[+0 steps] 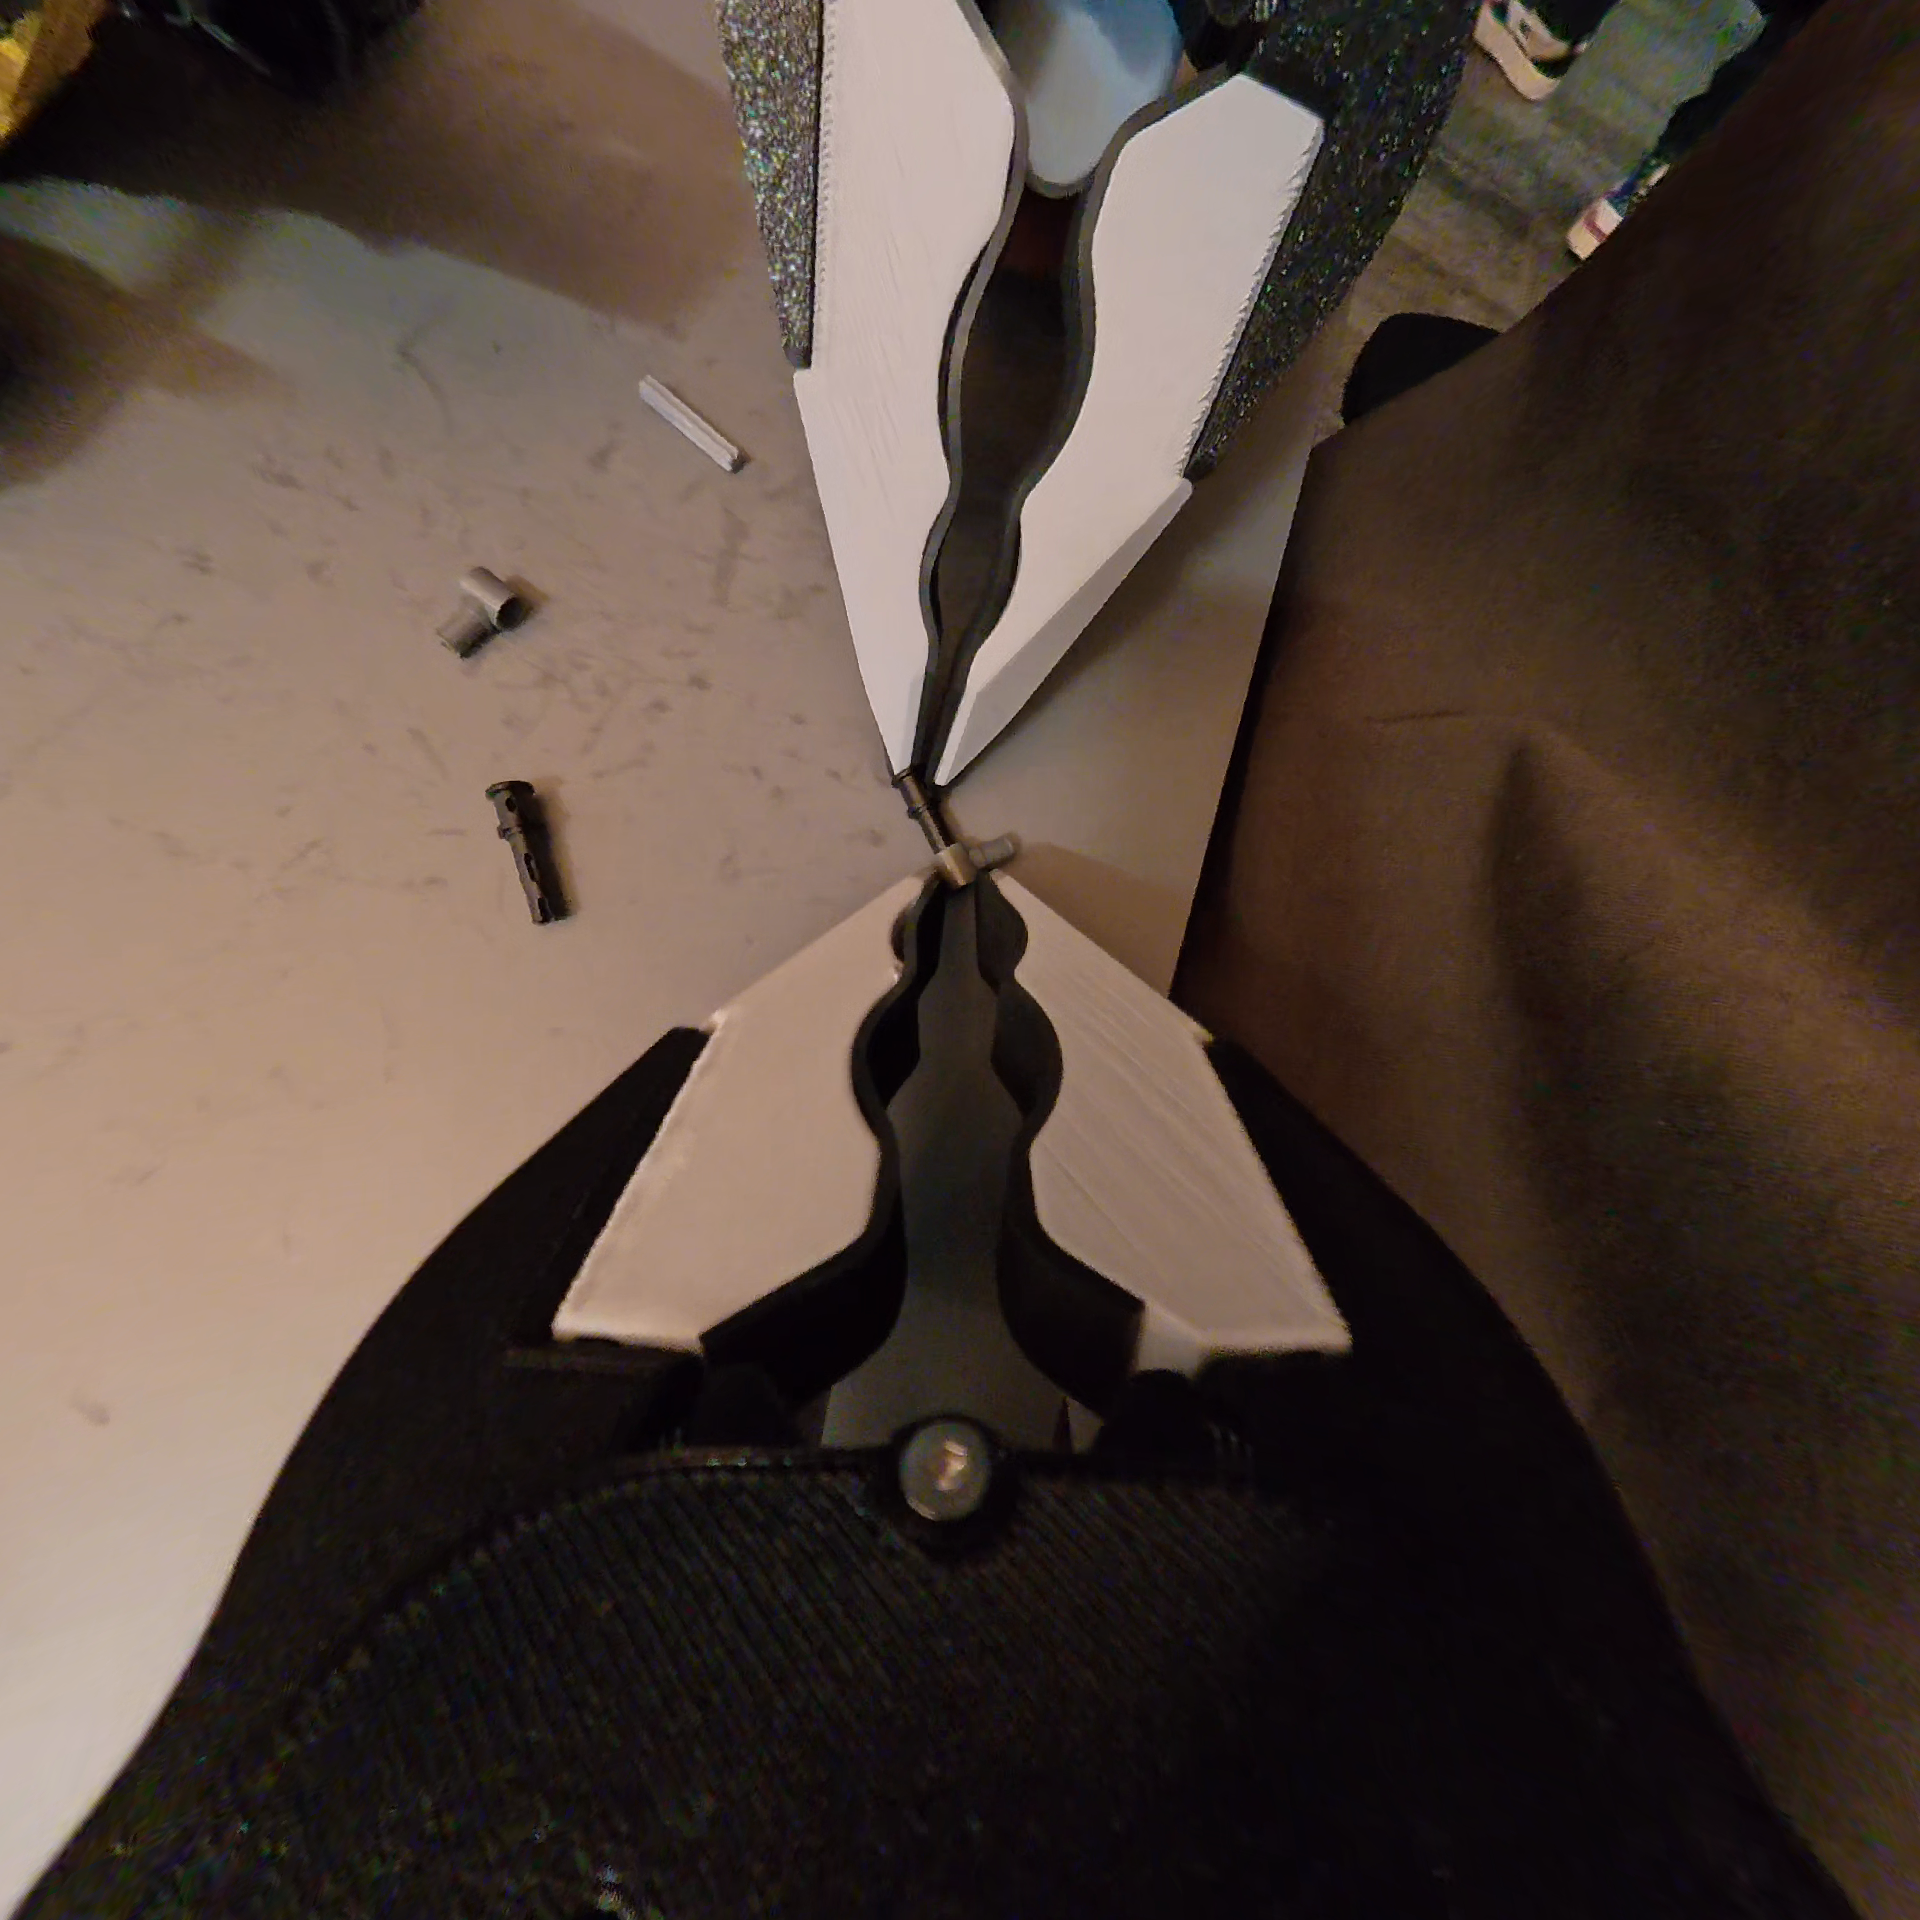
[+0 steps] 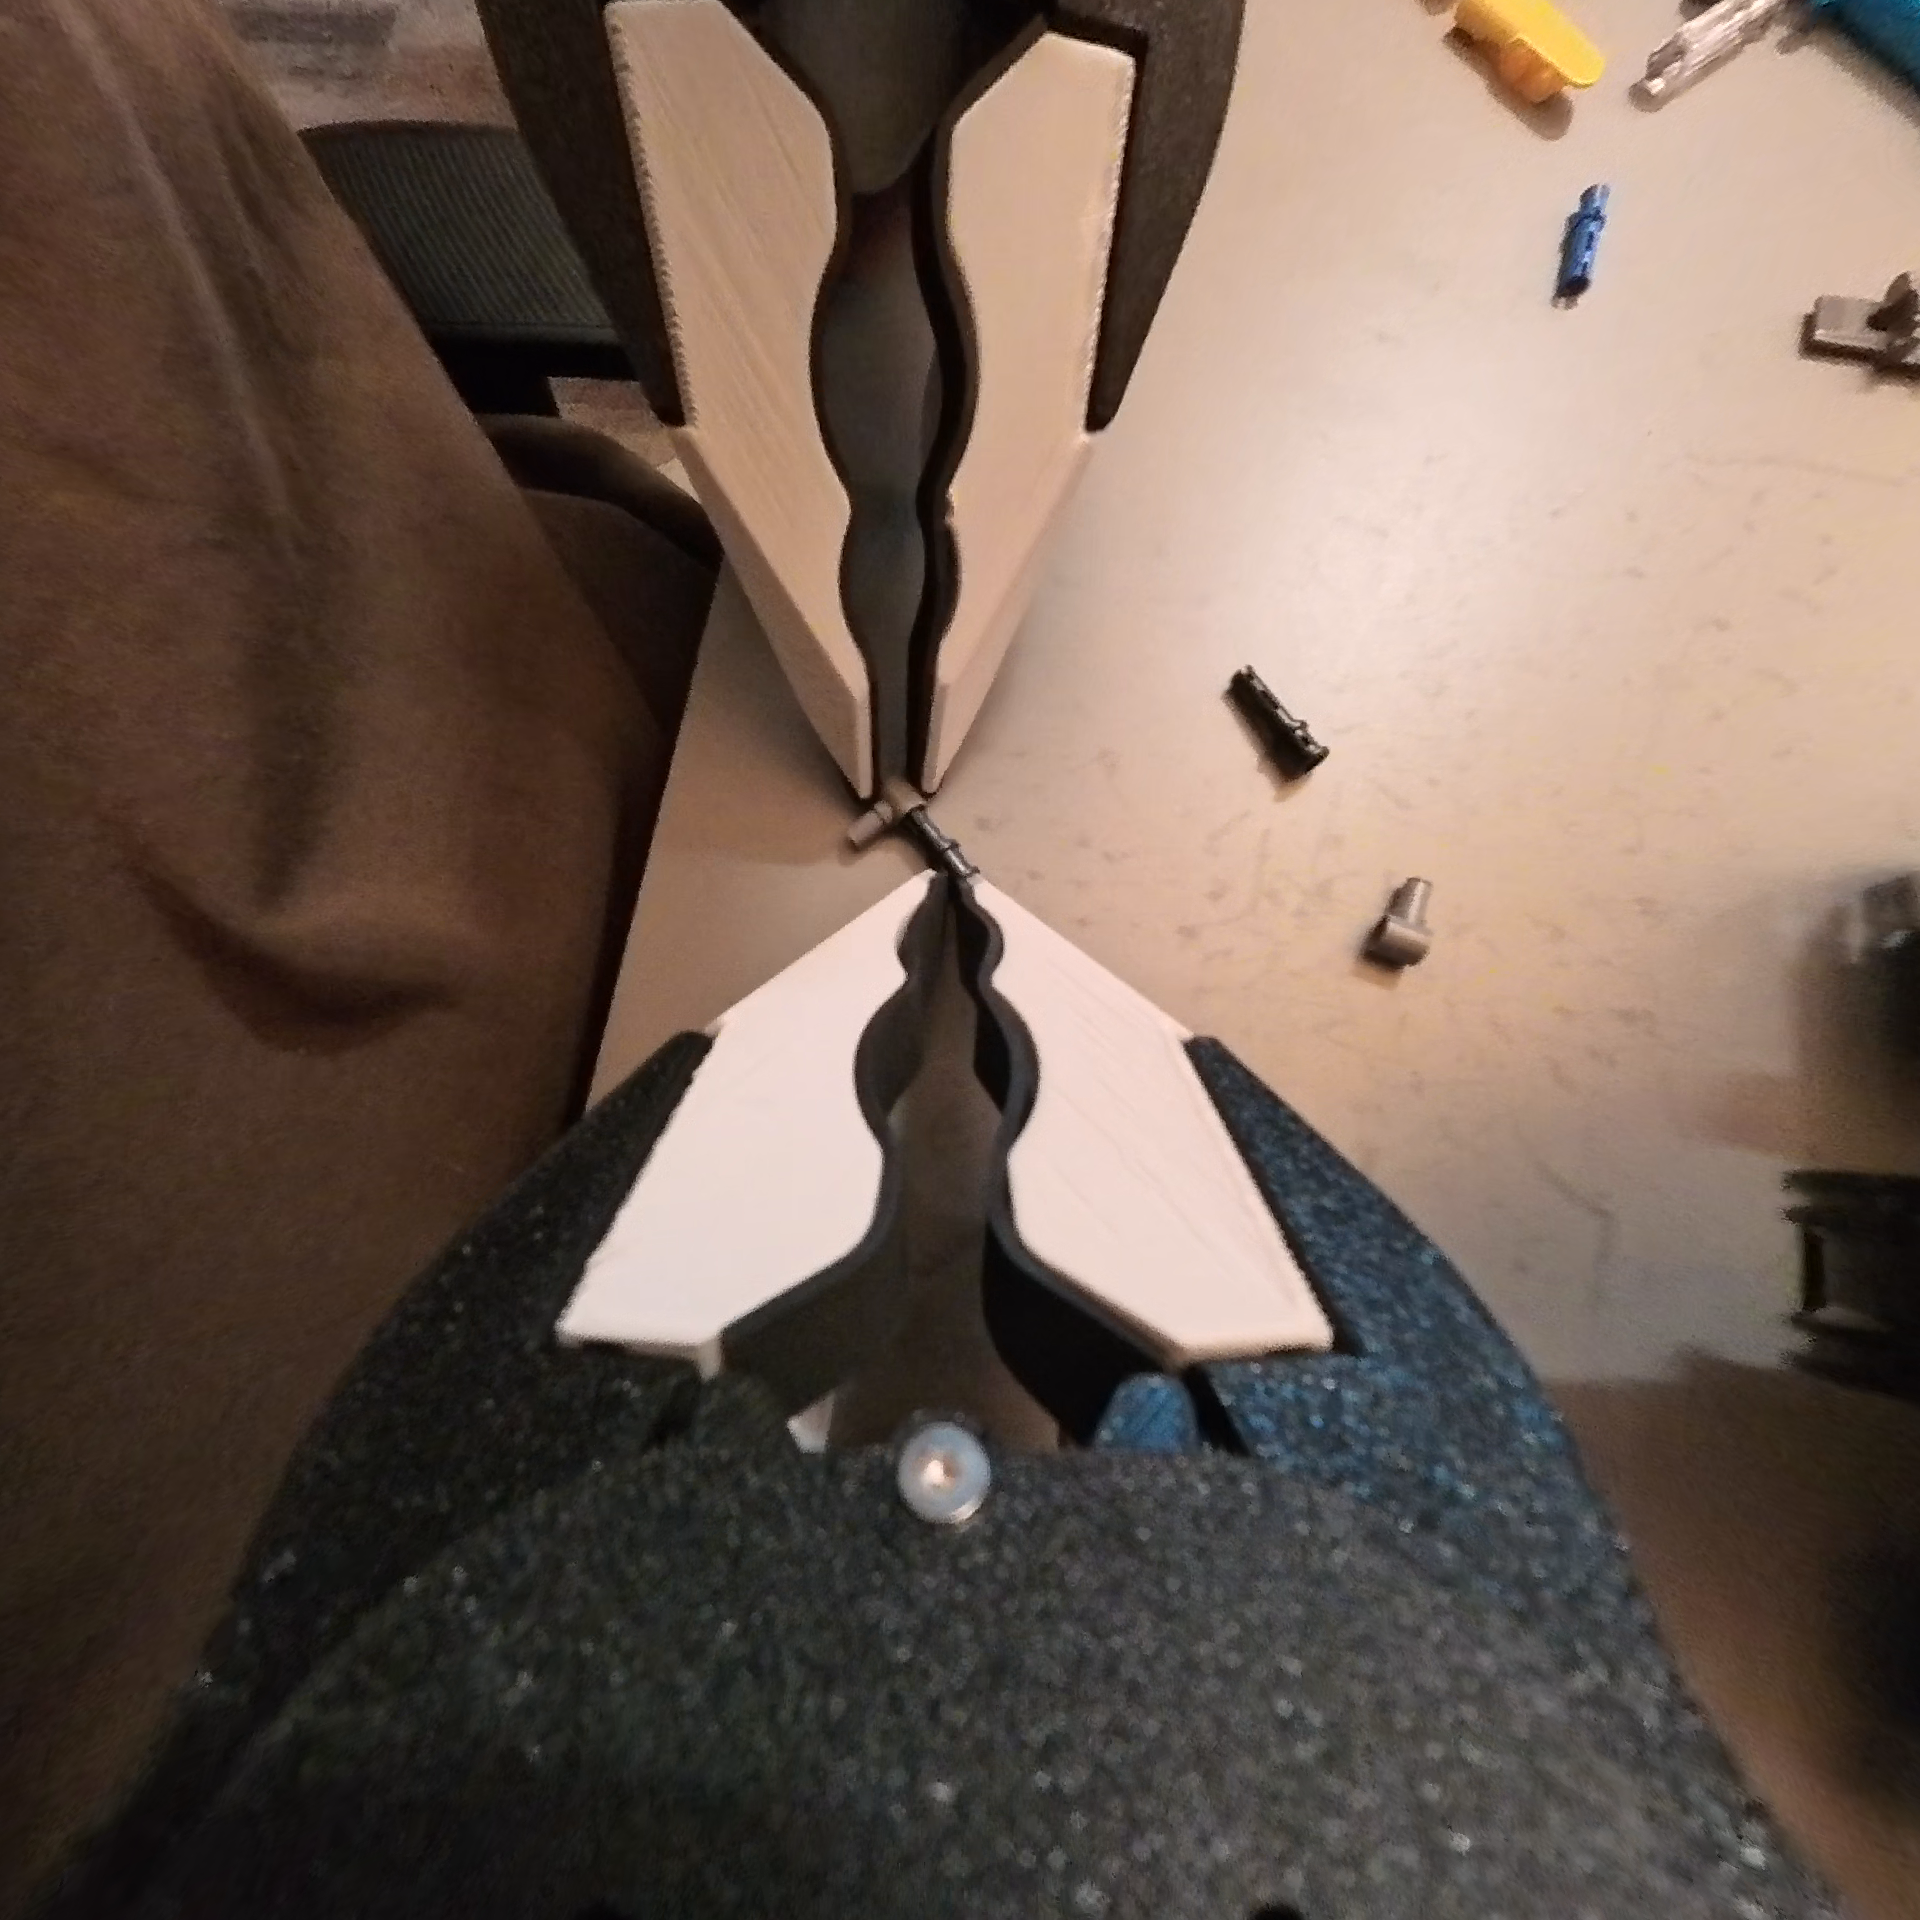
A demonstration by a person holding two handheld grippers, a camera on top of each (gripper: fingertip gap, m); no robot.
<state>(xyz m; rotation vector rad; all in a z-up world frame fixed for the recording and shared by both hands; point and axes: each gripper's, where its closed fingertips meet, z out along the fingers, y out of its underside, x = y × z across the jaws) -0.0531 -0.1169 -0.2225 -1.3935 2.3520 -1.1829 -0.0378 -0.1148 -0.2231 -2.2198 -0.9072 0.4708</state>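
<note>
In the left wrist view my left gripper [image 1: 958, 883] is shut on a small grey connector piece [image 1: 977, 856], held above the pale table [image 1: 312, 1039]. My right gripper [image 1: 920, 774] comes in from the top, tip to tip with it, shut on a short black pin [image 1: 925, 808]. The pin's free end meets the connector. In the right wrist view my right gripper [image 2: 951, 883] holds the black pin [image 2: 943, 847]. The left gripper [image 2: 894, 795] hangs from above with the grey connector [image 2: 876, 823].
Loose on the table lie a second black pin [image 1: 527, 852] [image 2: 1276, 719], a grey elbow connector [image 1: 480, 613] [image 2: 1403, 920] and a grey bar [image 1: 691, 424]. A blue pin [image 2: 1584, 244], a yellow part [image 2: 1527, 47] and grey parts [image 2: 1870, 322] lie farther off. Brown cloth [image 1: 1610, 935] borders the table edge. The grey bar [image 1: 691, 424] lies around 8 centimeters away from my right fingertips.
</note>
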